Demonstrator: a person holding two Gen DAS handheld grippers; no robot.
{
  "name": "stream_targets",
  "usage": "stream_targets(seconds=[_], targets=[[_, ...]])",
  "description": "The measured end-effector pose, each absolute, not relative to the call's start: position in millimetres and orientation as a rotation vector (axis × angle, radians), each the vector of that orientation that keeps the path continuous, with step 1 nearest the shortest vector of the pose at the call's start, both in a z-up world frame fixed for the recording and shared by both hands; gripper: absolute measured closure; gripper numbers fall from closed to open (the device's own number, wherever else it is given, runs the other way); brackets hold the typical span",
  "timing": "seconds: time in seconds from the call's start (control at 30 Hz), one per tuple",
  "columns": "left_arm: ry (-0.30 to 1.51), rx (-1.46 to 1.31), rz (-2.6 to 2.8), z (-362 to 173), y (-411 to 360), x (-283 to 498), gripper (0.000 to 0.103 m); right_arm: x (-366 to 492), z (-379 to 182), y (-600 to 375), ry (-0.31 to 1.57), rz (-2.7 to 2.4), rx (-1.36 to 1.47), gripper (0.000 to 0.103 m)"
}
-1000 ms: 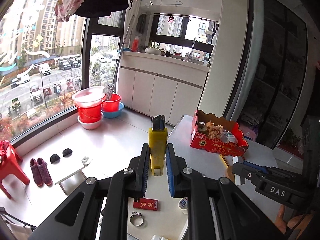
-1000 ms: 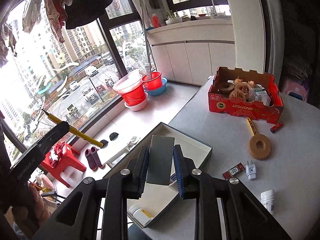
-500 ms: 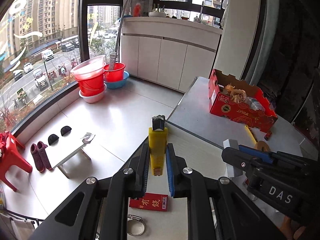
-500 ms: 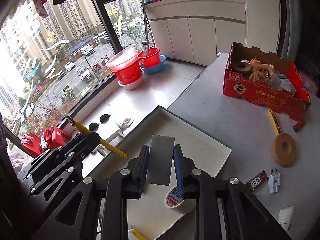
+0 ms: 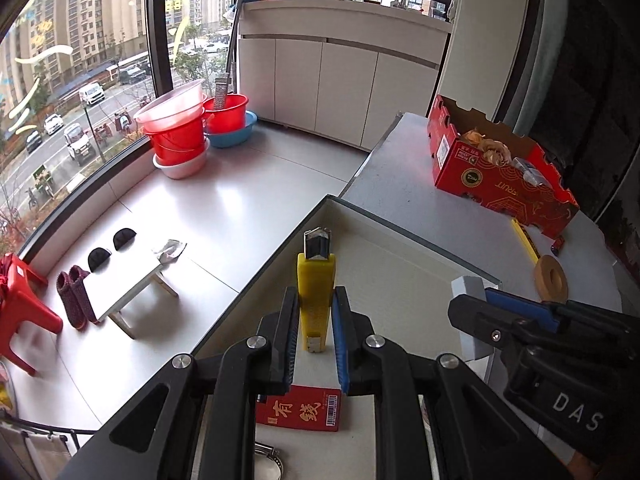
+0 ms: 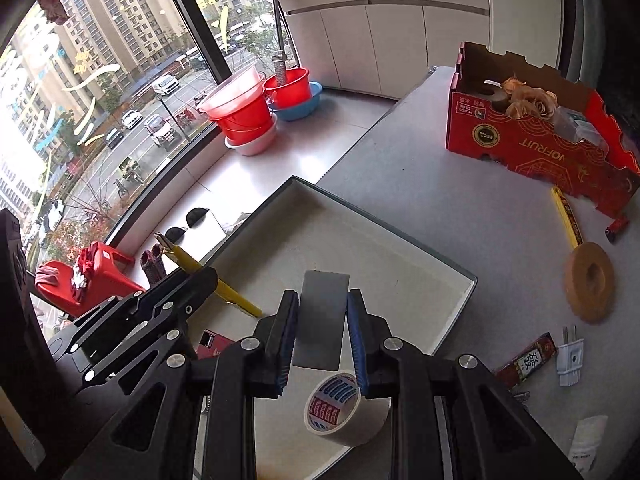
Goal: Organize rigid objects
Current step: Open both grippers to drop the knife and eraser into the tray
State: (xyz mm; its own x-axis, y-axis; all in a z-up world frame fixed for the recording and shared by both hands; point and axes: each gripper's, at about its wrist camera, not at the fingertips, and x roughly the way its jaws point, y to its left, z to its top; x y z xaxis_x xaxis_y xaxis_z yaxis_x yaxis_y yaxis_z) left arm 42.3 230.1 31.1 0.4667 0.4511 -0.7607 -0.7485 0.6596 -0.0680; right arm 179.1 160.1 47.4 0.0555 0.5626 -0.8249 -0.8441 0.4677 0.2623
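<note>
My left gripper (image 5: 314,336) is shut on a yellow utility knife (image 5: 315,288) that points forward over the white tray (image 5: 404,280). My right gripper (image 6: 322,340) is shut on a flat grey block (image 6: 322,316), held above the same tray (image 6: 360,240). In the left wrist view the right gripper (image 5: 468,312) shows at the right with the grey block (image 5: 466,288). In the right wrist view the left gripper (image 6: 188,284) shows at the left with the yellow knife (image 6: 224,288). Inside the tray lie a red packet (image 5: 300,408), a roll of white tape (image 6: 340,408) and a metal clamp ring (image 5: 268,452).
On the grey table (image 6: 460,200) stand a red cardboard box (image 6: 536,132) with odds and ends, a brown tape ring (image 6: 590,280), a yellow pencil-like stick (image 6: 564,216), a white plug (image 6: 570,356) and a small red packet (image 6: 526,360). Red buckets (image 5: 176,132) stand on the floor by the window.
Both grippers have sunk toward the tray and tipped further down, each keeping its object. The tray and the things in it now fill more of both views.
</note>
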Motion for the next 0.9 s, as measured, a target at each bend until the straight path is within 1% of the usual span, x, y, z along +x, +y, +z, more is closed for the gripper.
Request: stream_targets(seconds=[0.43, 0.5, 0.53, 0.57, 0.6, 0.63, 0.67, 0.7, 0.73, 0.77, 0.8, 0.83, 0.87, 0.9], targets=[[0.790, -0.388, 0.750, 29, 230, 49, 0.085, 179, 29, 167, 1.112, 1.079, -0.351, 0.077], [0.803, -0.390, 0.745, 26, 230, 51, 0.081, 179, 26, 167, 1.116, 1.074, -0.358, 0.077], [0.806, -0.387, 0.755, 24, 231, 51, 0.071, 179, 25, 166, 1.111, 1.066, -0.363, 0.077], [0.806, -0.381, 0.775, 24, 231, 50, 0.056, 180, 25, 165, 1.105, 1.058, -0.370, 0.077], [0.804, -0.378, 0.799, 24, 232, 47, 0.047, 182, 24, 164, 1.103, 1.049, -0.372, 0.077], [0.800, -0.379, 0.821, 23, 234, 44, 0.029, 184, 24, 161, 1.105, 1.043, -0.366, 0.077], [0.796, -0.388, 0.834, 23, 235, 41, 0.018, 187, 24, 158, 1.111, 1.037, -0.355, 0.077], [0.797, -0.409, 0.833, 22, 238, 38, 0.017, 190, 23, 156, 1.120, 1.037, -0.339, 0.076], [0.799, -0.428, 0.836, 22, 240, 36, 0.016, 193, 23, 153, 1.129, 1.039, -0.324, 0.073], [0.799, -0.439, 0.849, 22, 241, 34, 0.015, 196, 24, 150, 1.127, 1.028, -0.318, 0.059], [0.792, -0.443, 0.859, 24, 242, 31, 0.013, 198, 25, 147, 1.113, 1.010, -0.312, 0.037], [0.782, -0.448, 0.863, 25, 243, 28, 0.005, 200, 28, 143, 1.093, 1.001, -0.295, 0.028], [0.770, -0.454, 0.871, 26, 244, 25, 0.000, 201, 32, 138, 1.075, 1.005, -0.272, 0.021], [0.760, -0.464, 0.861, 28, 244, 23, 0.000, 202, 36, 134, 1.068, 1.013, -0.250, 0.021]])
